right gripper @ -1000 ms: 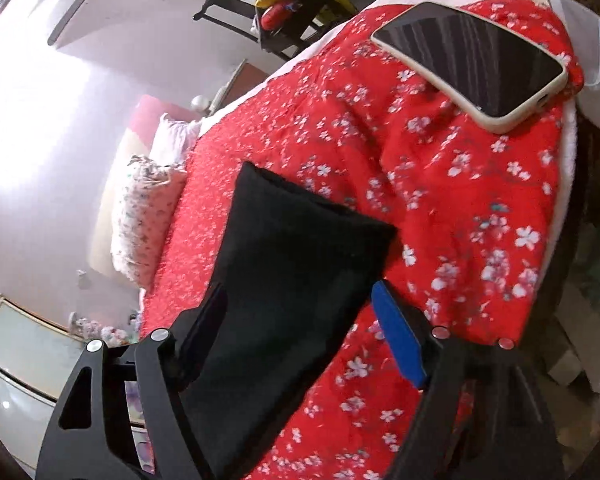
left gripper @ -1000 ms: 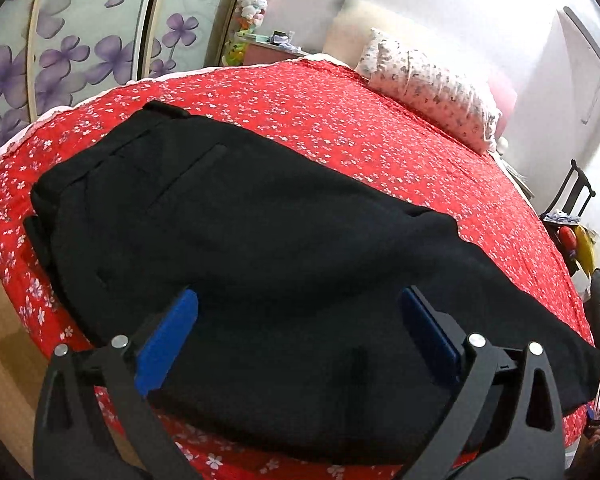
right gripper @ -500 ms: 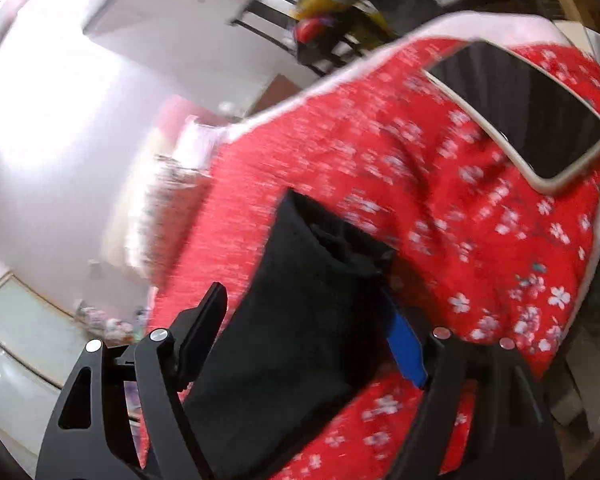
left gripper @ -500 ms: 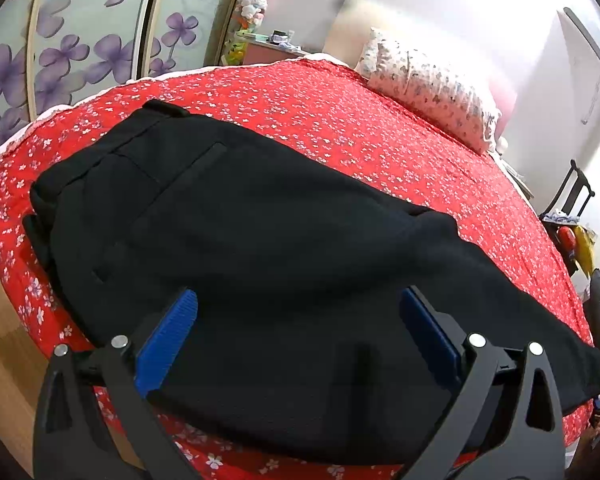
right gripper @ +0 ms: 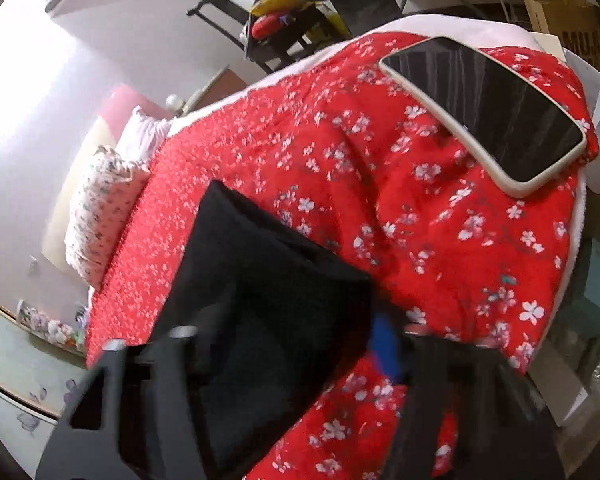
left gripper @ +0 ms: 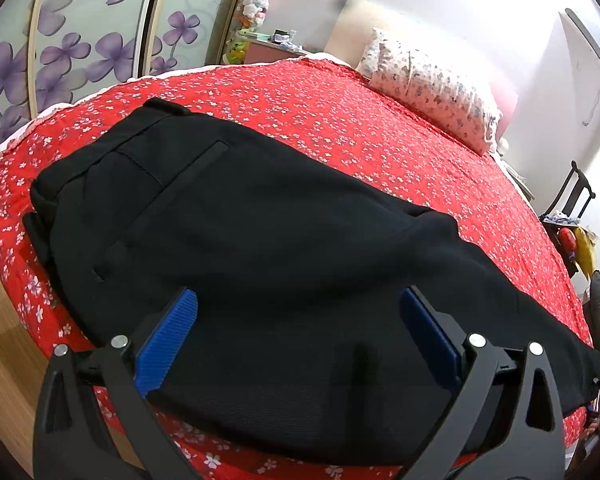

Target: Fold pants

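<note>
Item: black pants (left gripper: 284,248), laid flat along the near edge of a bed, on a red floral bedspread (left gripper: 380,136). The waistband end, with a back pocket seam showing, lies toward the bed's left near corner; the legs run rightward to the hem. In the right wrist view the hem end (right gripper: 260,280) lies on the bedspread (right gripper: 440,240) close to the bed's corner.

Tool, left gripper (left gripper: 296,320): spread wide, blue pads (left gripper: 166,338) well apart, hanging over the middle of the pants near the bed's front edge. Nothing sits between the pads; contact with the cloth cannot be told.

Tool, right gripper (right gripper: 284,344): blurred. Fingers stand at either side of the leg's hem end, with black cloth between them; one blue pad (right gripper: 386,346) shows at the cloth's right edge. The gap looks narrow, probably closing on the hem, but whether it grips cannot be told.

Other contents: a phone (right gripper: 484,112) in a pale case, screen up, on the bedspread at the bed's far corner in the right view, well apart from the pants. A floral pillow (left gripper: 432,88) at the head of the bed.
</note>
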A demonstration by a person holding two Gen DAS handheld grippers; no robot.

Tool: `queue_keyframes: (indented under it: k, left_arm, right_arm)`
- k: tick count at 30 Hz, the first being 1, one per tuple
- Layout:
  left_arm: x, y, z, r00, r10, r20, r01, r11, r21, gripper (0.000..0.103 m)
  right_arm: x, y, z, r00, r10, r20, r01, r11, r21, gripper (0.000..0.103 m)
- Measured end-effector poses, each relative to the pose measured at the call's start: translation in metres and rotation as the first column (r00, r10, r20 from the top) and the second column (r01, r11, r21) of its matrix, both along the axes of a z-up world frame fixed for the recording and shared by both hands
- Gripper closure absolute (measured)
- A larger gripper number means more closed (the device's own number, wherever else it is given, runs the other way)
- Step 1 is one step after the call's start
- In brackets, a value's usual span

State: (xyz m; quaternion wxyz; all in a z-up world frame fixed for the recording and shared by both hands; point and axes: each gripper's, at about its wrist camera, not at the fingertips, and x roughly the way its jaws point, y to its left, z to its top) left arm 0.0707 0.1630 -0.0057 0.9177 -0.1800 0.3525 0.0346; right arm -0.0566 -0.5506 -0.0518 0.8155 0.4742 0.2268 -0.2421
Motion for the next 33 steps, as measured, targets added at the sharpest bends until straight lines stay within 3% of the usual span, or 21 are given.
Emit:
queue_keyframes:
  k: [2,7,11,12,13,16,18,22,27,30,33]
  left_arm:
    - [0.000,0.001,0.000,1.000,-0.002,0.001,0.002,1.000,-0.004,0.002]
    - [0.000,0.003,0.000,1.000,0.003,0.002,-0.003,1.000,-0.014,0.002]
    - [0.000,0.003,0.000,1.000,0.002,0.001,-0.002,1.000,-0.010,0.002]
    - [0.000,0.003,0.000,1.000,0.001,0.001,-0.001,1.000,-0.008,0.002]
    - [0.000,0.003,0.000,1.000,0.000,0.000,0.000,1.000,-0.006,0.002]
    - [0.000,0.002,0.000,1.000,-0.001,0.000,0.001,1.000,-0.007,0.002]
    - [0.000,0.002,0.000,1.000,-0.001,0.001,0.001,1.000,-0.011,0.002]
    - [0.000,0.003,0.001,1.000,0.001,0.002,-0.001,1.000,-0.016,0.002]
    - [-0.001,0.004,0.001,1.000,-0.003,0.001,0.003,1.000,-0.012,0.002]
    - [-0.001,0.004,0.001,1.000,-0.010,0.004,0.010,1.000,-0.016,0.002]
    - [-0.001,0.005,0.000,1.000,-0.014,0.006,0.014,1.000,-0.018,0.002]
  right_arm:
    - [-0.009,-0.005,0.002,0.998,0.008,0.061,-0.009,1.000,0.014,0.068]
    - [-0.002,-0.003,0.009,0.999,0.025,0.032,-0.023,0.999,-0.041,0.067]
    - [0.006,-0.006,0.002,1.000,0.014,0.017,-0.013,1.000,-0.010,0.068]
    - [0.005,-0.006,0.003,1.000,0.014,0.028,-0.013,1.000,-0.013,0.071]
    - [0.003,-0.004,0.007,0.998,0.017,0.056,-0.015,1.000,-0.023,0.081]
    - [-0.004,0.008,0.026,0.990,0.041,0.135,-0.030,0.996,-0.082,0.088]
    - [-0.008,0.020,0.043,0.975,0.083,0.206,-0.057,0.990,-0.128,0.089]
    - [0.004,0.048,0.066,0.955,0.178,0.238,-0.130,0.970,-0.204,0.090]
    - [0.035,0.099,0.094,0.909,0.331,0.255,-0.264,0.928,-0.264,0.090]
    - [0.054,0.138,0.110,0.862,0.431,0.268,-0.355,0.889,-0.288,0.090]
    - [0.078,0.192,0.125,0.786,0.554,0.275,-0.479,0.826,-0.297,0.090]
